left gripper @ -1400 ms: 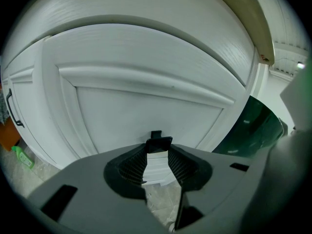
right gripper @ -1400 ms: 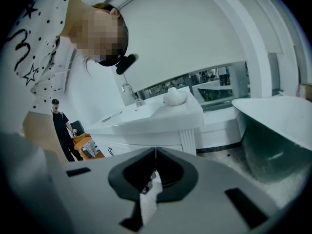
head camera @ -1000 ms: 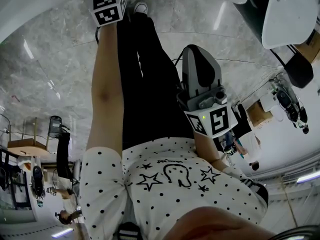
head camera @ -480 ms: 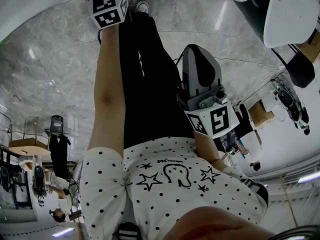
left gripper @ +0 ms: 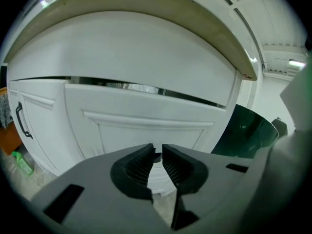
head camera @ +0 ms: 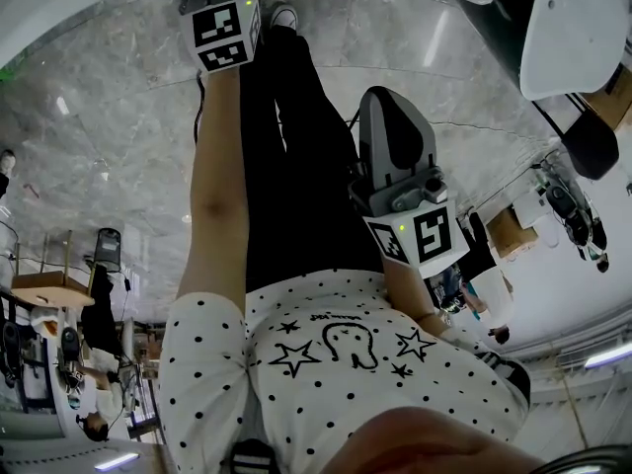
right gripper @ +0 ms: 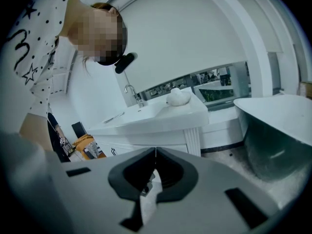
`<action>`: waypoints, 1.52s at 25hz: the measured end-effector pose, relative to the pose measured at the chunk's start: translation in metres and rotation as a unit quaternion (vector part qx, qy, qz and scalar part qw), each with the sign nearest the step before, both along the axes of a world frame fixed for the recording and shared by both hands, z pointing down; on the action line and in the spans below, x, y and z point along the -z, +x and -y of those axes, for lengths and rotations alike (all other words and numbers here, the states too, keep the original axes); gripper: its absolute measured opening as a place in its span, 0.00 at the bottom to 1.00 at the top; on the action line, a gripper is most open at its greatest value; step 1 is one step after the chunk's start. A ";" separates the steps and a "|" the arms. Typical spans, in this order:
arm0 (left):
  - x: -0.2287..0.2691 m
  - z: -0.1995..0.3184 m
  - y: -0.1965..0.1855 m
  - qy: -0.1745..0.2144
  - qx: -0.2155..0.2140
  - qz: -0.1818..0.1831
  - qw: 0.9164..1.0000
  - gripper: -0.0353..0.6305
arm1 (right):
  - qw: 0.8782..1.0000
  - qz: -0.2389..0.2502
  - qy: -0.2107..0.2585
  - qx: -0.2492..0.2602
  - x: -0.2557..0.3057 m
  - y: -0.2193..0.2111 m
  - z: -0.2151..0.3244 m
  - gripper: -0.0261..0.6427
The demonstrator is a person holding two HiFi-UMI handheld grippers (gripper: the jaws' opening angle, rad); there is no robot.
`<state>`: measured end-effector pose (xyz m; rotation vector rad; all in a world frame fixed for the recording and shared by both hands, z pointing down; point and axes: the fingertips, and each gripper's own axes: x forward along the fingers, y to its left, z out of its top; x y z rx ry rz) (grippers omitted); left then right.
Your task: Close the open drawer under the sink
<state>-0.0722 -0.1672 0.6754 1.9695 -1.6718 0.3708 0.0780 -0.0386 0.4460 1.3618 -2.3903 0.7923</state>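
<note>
One job is left: the drawer straight ahead of your left tool looks ajar, with a dark gap along its top. That tool's jaws have just been closing to a narrow, empty slit; your right tool is pinched together, empty

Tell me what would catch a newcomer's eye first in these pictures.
The white drawer front fills the left gripper view, with a dark gap running above it. In the head view, a white dotted shirt printed with stars and a smiley sits at bottom centre. The right gripper view shows a white sink counter at its centre.
</note>
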 end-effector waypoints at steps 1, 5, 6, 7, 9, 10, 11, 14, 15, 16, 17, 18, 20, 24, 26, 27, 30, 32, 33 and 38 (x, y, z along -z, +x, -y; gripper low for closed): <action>0.005 -0.002 0.000 0.005 -0.004 0.004 1.000 0.14 | 1.000 0.000 0.000 0.001 0.001 -0.002 -0.003 0.06; 0.020 -0.007 -0.002 0.018 -0.003 0.005 1.000 0.10 | 1.000 0.002 0.004 0.007 0.008 -0.009 -0.009 0.06; 0.022 -0.007 -0.002 0.020 -0.002 0.004 1.000 0.09 | 1.000 0.003 0.004 0.009 0.009 -0.010 -0.009 0.06; 0.023 -0.008 -0.002 0.022 -0.001 0.004 1.000 0.09 | 1.000 0.002 0.005 0.010 0.009 -0.010 -0.010 0.06; 0.027 -0.008 -0.003 0.026 0.001 0.005 1.000 0.08 | 1.000 0.002 0.005 0.012 0.009 -0.011 -0.011 0.06; 0.030 -0.008 -0.004 0.028 0.003 0.004 1.000 0.07 | 1.000 0.002 0.005 0.013 0.009 -0.011 -0.012 0.06; 0.033 -0.009 -0.006 0.030 0.007 0.004 1.000 0.07 | 1.000 0.002 0.006 0.014 0.010 -0.012 -0.013 0.06; 0.043 -0.012 -0.012 0.037 0.019 0.002 0.999 0.06 | 1.000 0.002 0.007 0.017 0.014 -0.013 -0.014 0.06; 0.046 -0.013 -0.013 0.038 0.021 0.003 0.999 0.06 | 1.000 0.002 0.008 0.018 0.015 -0.013 -0.015 0.06; 0.048 -0.014 -0.013 0.038 0.022 0.003 0.999 0.06 | 1.000 0.003 0.008 0.019 0.015 -0.013 -0.015 0.06; 0.050 -0.015 -0.014 0.038 0.023 0.004 0.999 0.06 | 1.000 0.004 0.009 0.020 0.015 -0.014 -0.015 0.06; 0.053 -0.016 -0.015 0.038 0.024 0.004 0.999 0.06 | 1.000 0.004 0.011 0.022 0.015 -0.015 -0.014 0.06; 0.059 -0.017 -0.017 0.038 0.024 0.005 0.999 0.06 | 1.000 0.004 0.013 0.026 0.017 -0.018 -0.012 0.06; 0.074 -0.021 -0.014 0.031 0.023 0.003 0.999 0.06 | 0.999 0.000 0.011 0.032 0.021 -0.016 -0.010 0.06; 0.086 -0.020 -0.015 0.032 0.022 0.002 0.999 0.06 | 0.999 -0.005 0.013 0.035 0.024 -0.015 -0.010 0.06; 0.093 -0.019 -0.017 0.034 0.020 0.002 0.999 0.06 | 0.999 -0.007 0.015 0.035 0.026 -0.015 -0.010 0.06; 0.118 -0.018 -0.019 0.042 0.017 0.004 0.999 0.06 | 0.999 -0.014 0.022 0.035 0.037 -0.013 -0.009 0.06; 0.132 -0.019 -0.020 0.045 0.016 0.004 0.999 0.06 | 0.999 -0.018 0.026 0.038 0.045 -0.011 -0.009 0.06; 0.138 -0.019 -0.019 0.044 0.016 0.004 0.999 0.06 | 0.999 -0.019 0.028 0.040 0.049 -0.010 -0.009 0.06; 0.158 -0.019 -0.018 0.043 0.015 0.007 0.999 0.06 | 0.998 -0.017 0.026 0.049 0.060 -0.009 -0.009 0.06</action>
